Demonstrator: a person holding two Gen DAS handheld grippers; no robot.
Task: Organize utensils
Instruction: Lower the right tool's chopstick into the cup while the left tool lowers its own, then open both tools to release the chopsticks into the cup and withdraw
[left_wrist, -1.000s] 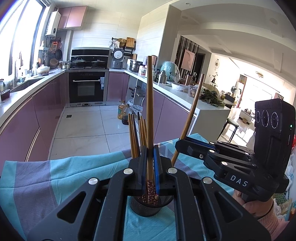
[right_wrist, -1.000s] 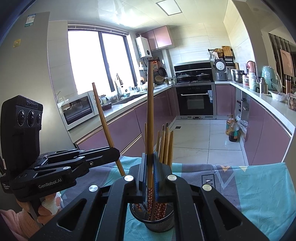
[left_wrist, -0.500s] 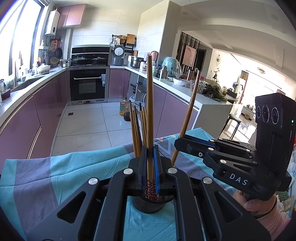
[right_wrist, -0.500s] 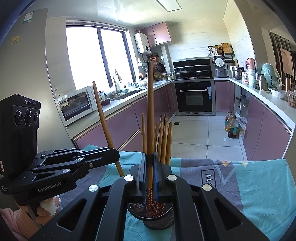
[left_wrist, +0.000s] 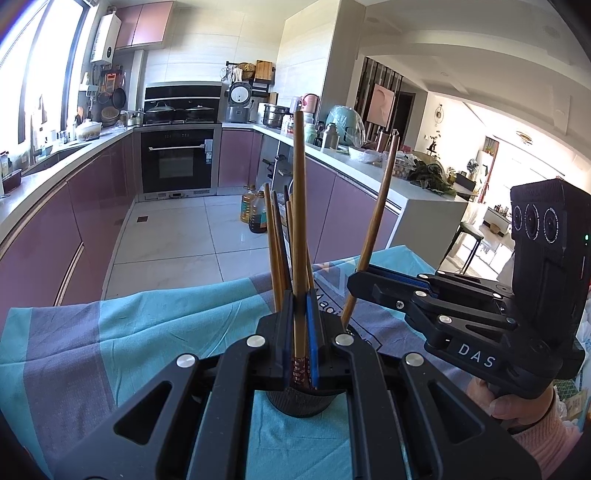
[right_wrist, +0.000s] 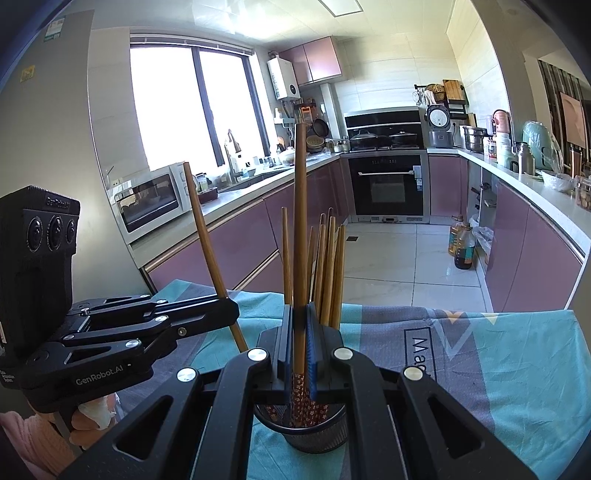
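Left hand-held gripper (left_wrist: 298, 343), bottom centre of the left wrist view, is clenched on one wooden chopstick (left_wrist: 298, 229). The stick stands near upright, w/ its patterned red lower end between the blue pads, right above the black mesh holder (left_wrist: 301, 404). The holder sits on a teal & grey cloth (left_wrist: 122, 343) over the desk. More chopsticks (left_wrist: 275, 240) stand in the holder, tops fanning just behind the held one.

Right hand-held gripper (right_wrist: 300, 350), bottom centre of the right wrist view, is likewise clamped on a second chopstick (right_wrist: 300, 229). That stick is also about vertical, patterned tip at the holder's mouth (right_wrist: 314, 437). A bunch of chopsticks (right_wrist: 330, 266) rises from the holder just right of it.

Each view shows the other tool. In the left wrist view the right gripper's body comes in from the right edge, stick leaning up-right, w/ a hand (left_wrist: 517, 402) in a pink sleeve under it. In the right wrist view the left gripper's body sits at left, stick tilted up-left. Both grippers meet over the holder, close but not touching.

Bkgd: kitchen w/ purple cabinets, an oven (right_wrist: 386, 184) upper centre-right, and oil bottles (right_wrist: 461, 243) on the floor.
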